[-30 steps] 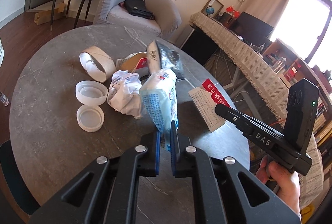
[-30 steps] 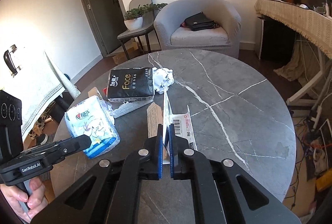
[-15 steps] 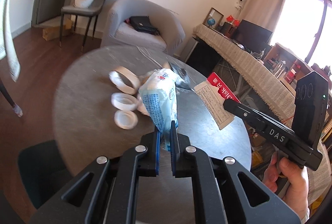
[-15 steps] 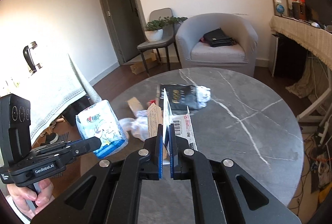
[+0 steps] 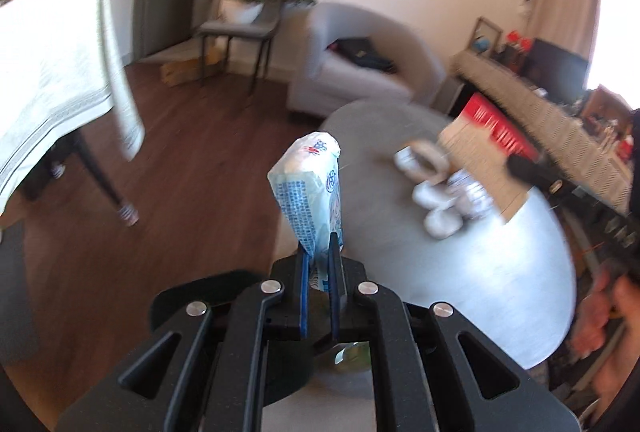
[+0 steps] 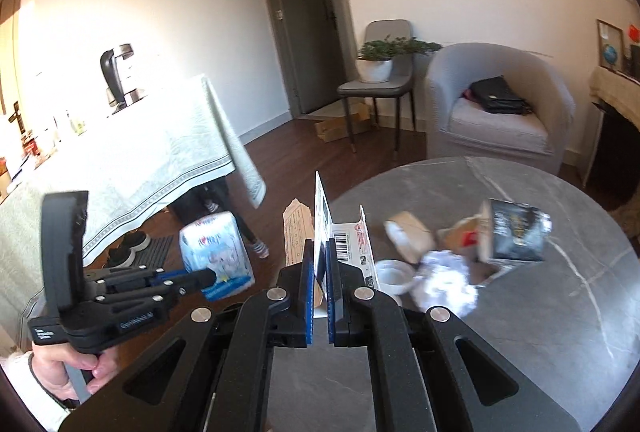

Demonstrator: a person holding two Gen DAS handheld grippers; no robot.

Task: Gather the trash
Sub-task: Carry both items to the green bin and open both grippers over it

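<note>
My left gripper (image 5: pixel 318 264) is shut on a blue-and-white tissue pack (image 5: pixel 310 187) and holds it in the air off the table's left edge, over the wood floor; it also shows in the right wrist view (image 6: pixel 216 252). My right gripper (image 6: pixel 318 272) is shut on a flattened red-and-white cardboard box (image 6: pixel 340 232), held above the near left part of the round grey table (image 6: pixel 560 312). On the table lie a crumpled white paper (image 6: pixel 444 280), a tape roll (image 6: pixel 408 236), white lids (image 6: pixel 390 274) and a black tissue pack (image 6: pixel 514 236).
A table with a white cloth (image 6: pixel 140 167) stands at the left. A grey armchair (image 6: pixel 500 103) with a black bag and a chair with a potted plant (image 6: pixel 380 67) stand behind. A dark round object (image 5: pixel 188 308) lies below the left gripper.
Both grippers have swung left and pulled back from the table with their loads. The left one is now past the table's edge, over the floor.
</note>
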